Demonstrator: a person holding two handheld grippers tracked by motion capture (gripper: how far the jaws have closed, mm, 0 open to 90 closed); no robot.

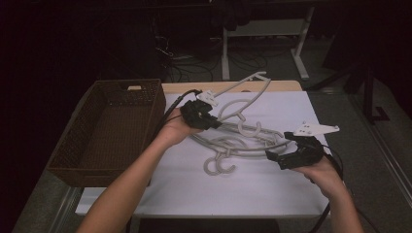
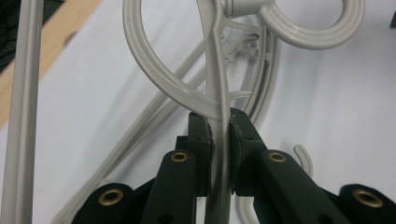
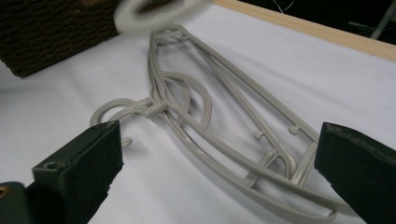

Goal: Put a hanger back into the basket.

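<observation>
Left gripper view: left claw (image 2: 221, 133) clenched on a pale grey plastic hanger's (image 2: 219, 88) thin rod. High view adds a brown woven basket (image 1: 104, 128) left of it; right claw (image 1: 272, 158) gapes, released, beside stacked hangers (image 1: 243, 141).

The right gripper (image 3: 217, 172) is holding its two black jaws wide apart, one at 8 o'clock and one at 4 o'clock. Grey hangers (image 3: 224, 135) are lying in a pile on the white table (image 3: 327, 79) between them, touching neither jaw. A brown basket (image 3: 51, 32) is sitting at 10 o'clock. A blurry white ring (image 3: 154, 14) is hanging at 12 o'clock.
</observation>
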